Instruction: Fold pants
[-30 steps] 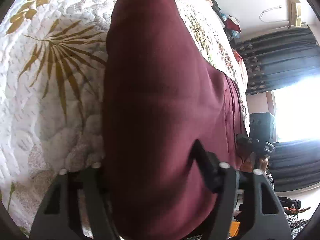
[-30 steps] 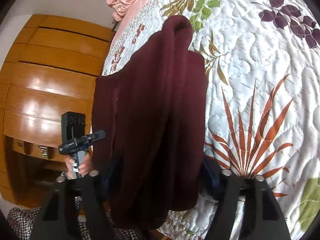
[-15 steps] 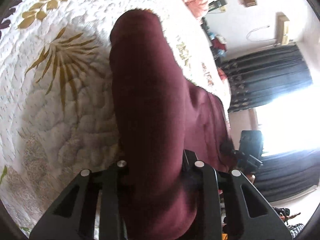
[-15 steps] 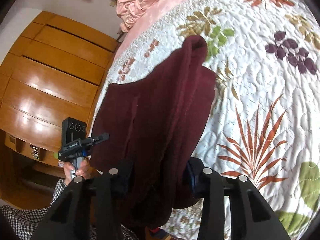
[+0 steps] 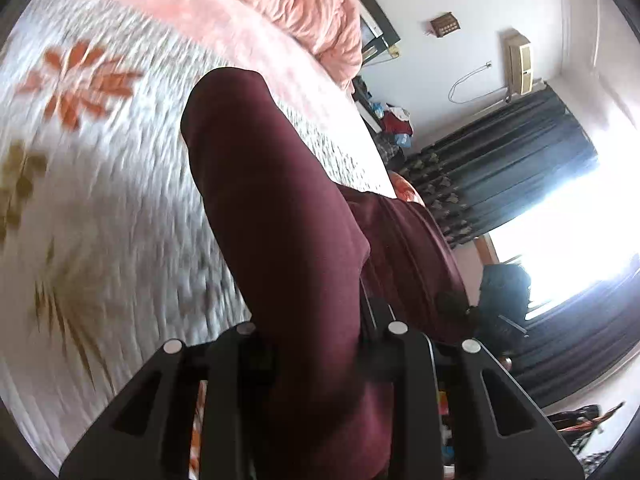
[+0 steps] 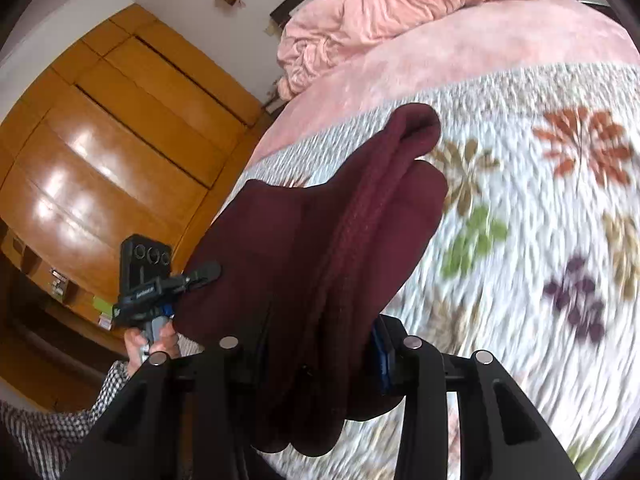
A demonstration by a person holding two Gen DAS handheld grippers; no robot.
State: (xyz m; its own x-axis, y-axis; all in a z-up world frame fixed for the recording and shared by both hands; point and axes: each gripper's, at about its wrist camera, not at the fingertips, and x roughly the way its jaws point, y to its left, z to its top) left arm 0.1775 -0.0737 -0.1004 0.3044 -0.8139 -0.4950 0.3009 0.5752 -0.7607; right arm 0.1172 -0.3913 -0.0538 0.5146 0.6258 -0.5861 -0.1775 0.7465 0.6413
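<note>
The maroon pants [image 5: 280,208] hang lifted above the quilted bed, bunched in thick folds. My left gripper [image 5: 316,344] is shut on one end of the pants, with cloth filling the gap between its fingers. My right gripper [image 6: 312,352] is shut on the other end of the pants [image 6: 332,232]. The fabric stretches between the two grippers and its far end droops forward. The left gripper also shows in the right wrist view [image 6: 200,272], held by a hand and pinching the cloth edge. The fingertips of both grippers are hidden by fabric.
A white floral quilt [image 5: 100,200] covers the bed below, with a pink blanket [image 6: 460,48] and a pink bundle [image 5: 304,12] at the head. A wooden wardrobe [image 6: 100,152] stands to the left. Dark curtains [image 5: 512,160] frame a bright window.
Both grippers closed on the pants and lifted them off the quilt, tilting up toward the head of the bed. The fabric now hangs bunched between them.
</note>
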